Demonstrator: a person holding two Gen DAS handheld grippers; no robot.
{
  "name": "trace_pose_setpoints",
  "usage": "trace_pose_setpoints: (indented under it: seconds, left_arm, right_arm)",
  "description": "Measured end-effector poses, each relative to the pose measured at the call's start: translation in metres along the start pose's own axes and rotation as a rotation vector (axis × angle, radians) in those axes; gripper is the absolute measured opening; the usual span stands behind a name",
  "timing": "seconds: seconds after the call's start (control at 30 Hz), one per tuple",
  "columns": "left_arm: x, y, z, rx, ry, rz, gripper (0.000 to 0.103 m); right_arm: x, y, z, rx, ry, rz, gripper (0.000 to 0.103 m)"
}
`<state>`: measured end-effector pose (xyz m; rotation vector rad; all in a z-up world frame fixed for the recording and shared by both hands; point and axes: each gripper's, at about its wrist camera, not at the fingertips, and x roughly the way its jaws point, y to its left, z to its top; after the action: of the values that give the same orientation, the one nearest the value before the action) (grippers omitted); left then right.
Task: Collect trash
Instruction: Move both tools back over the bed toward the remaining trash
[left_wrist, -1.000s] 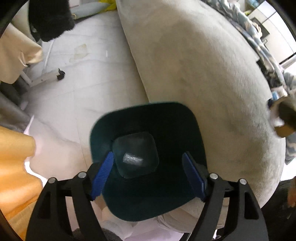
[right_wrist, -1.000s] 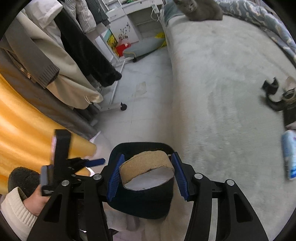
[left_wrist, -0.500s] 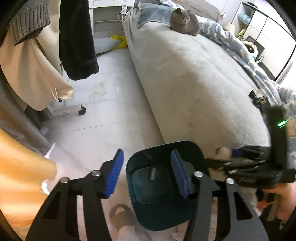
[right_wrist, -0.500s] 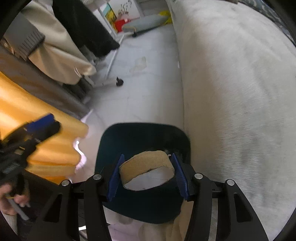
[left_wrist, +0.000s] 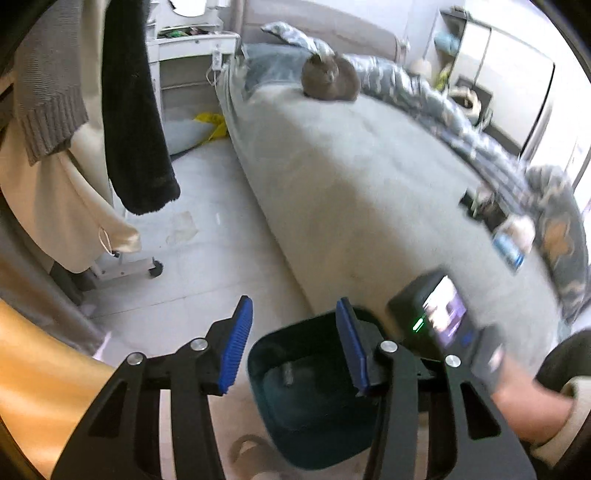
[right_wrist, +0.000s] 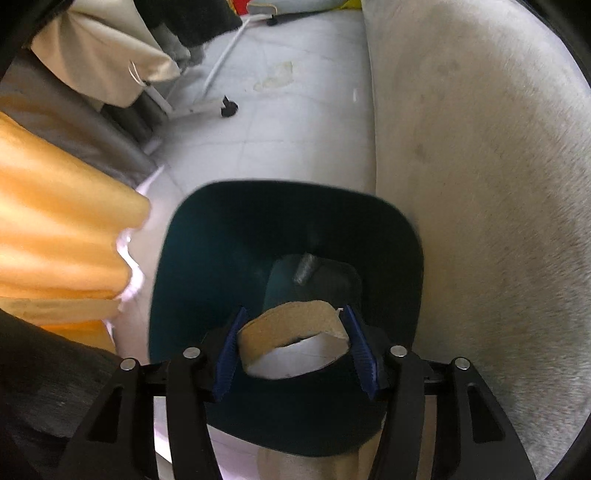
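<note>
The room has a pale tiled floor (left_wrist: 207, 266) with a faint stain on it. A long bed (left_wrist: 362, 177) with a grey fleece cover runs along one side, and a grey cat (left_wrist: 330, 78) sits near its far end beside a rumpled patterned blanket (left_wrist: 436, 107). A few small items, too blurred to name, lie close to the bed's near edge. Across the floor, hanging clothes (left_wrist: 136, 122) crowd a wheeled rack (right_wrist: 207, 107), and an orange curtain (right_wrist: 62, 236) fills the near side.

A dark teal trash bin (right_wrist: 207, 266) with rounded corners stands on the floor, tight against the bed's long edge. A small grey piece of litter (right_wrist: 304, 267) already lies on its bottom.

The task's thing is a brown cardboard tape core (right_wrist: 291, 325), a short ring with a white inner face, slightly squashed. It sits between the blue pads of the right gripper (right_wrist: 293, 345), directly above the bin's mouth. The jaws are opening; the pads are at the ring's sides, though contact cannot be made out.

The left gripper (left_wrist: 293, 345) holds nothing, its jaws about half spread, above the floor and the bin's rim. The person's hand (left_wrist: 524, 406) on the other tool shows at that view's lower right.
</note>
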<state>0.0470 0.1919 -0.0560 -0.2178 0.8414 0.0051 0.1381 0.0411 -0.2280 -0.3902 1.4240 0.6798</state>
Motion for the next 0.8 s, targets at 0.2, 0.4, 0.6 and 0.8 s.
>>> trace_pose_setpoints:
  seconds: [0.2,0.4,0.6,0.8]
  left_arm:
    - [-0.020,-0.003,0.023,-0.005,-0.065,-0.030,0.063]
    - [-0.034,-0.011,0.039,0.015,-0.123,-0.037,0.077]
    - [-0.041,-0.023,0.048,0.004,-0.165,-0.038,0.092]
    - [-0.037,-0.039,0.058,-0.001,-0.179,-0.063,0.094]
  right_arm:
    - [-0.006,0.004,-0.004,-0.011,-0.002,0.015,0.076]
    - [-0.042,0.006,-0.006,-0.043,-0.093,0.052,0.084]
    - [-0.084,0.008,-0.011,-0.091,-0.201,0.057,0.091]
    - [-0.121,-0.010,-0.022,-0.101,-0.283,0.007,0.094]
